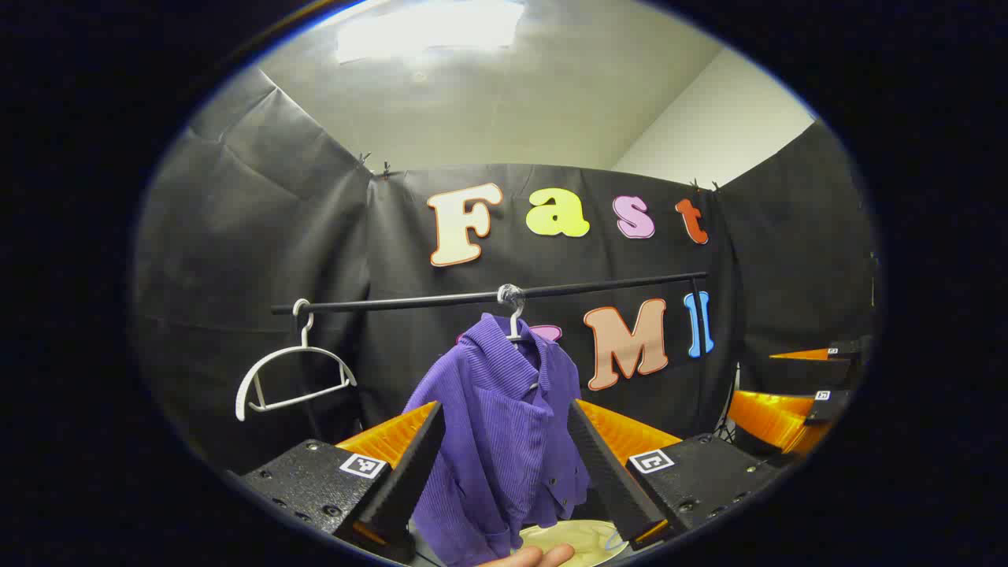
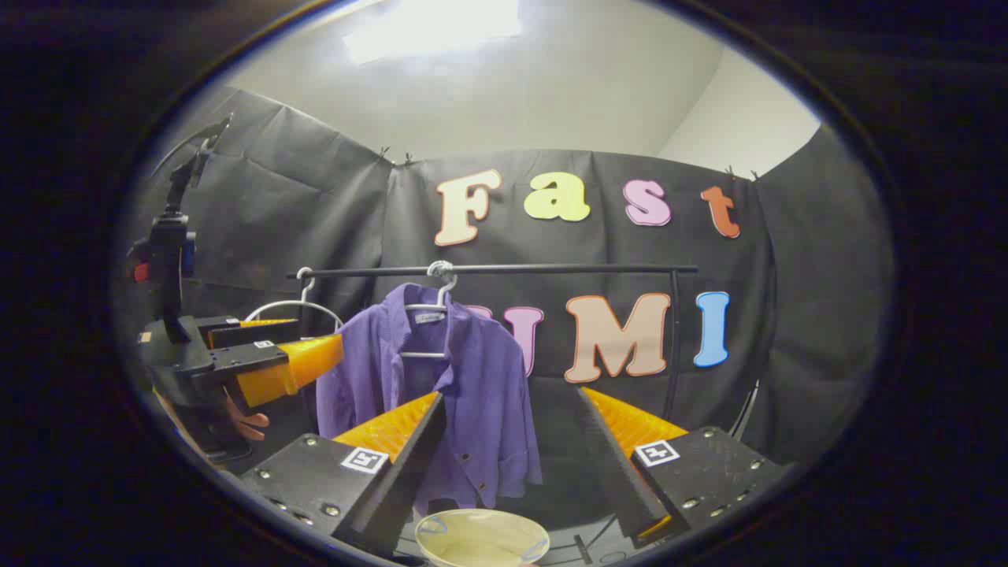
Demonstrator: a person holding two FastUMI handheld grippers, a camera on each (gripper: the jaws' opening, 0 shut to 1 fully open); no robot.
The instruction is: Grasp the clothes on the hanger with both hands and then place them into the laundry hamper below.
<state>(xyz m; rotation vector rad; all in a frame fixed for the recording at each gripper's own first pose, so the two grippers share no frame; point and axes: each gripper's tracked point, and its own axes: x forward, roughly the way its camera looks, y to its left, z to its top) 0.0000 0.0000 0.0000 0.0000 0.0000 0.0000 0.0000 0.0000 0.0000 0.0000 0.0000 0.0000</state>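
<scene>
Before the hanging purple shirt (image 1: 504,425), left gripper (image 1: 508,465) wide open, right gripper (image 2: 512,465) likewise, both empty

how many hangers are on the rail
2. An empty white hanger hangs near the rail's left end. A second hanger hangs further right on the rail, carrying the purple shirt. More could be hidden behind the shirt.

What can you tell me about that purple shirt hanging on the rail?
The purple ribbed shirt looks like corduroy, with a collar and dark buttons down the front. It hangs open and loose on a white hanger hooked over the black rail, beside an empty white hanger. Neither the left gripper nor the right gripper touches it.
</scene>
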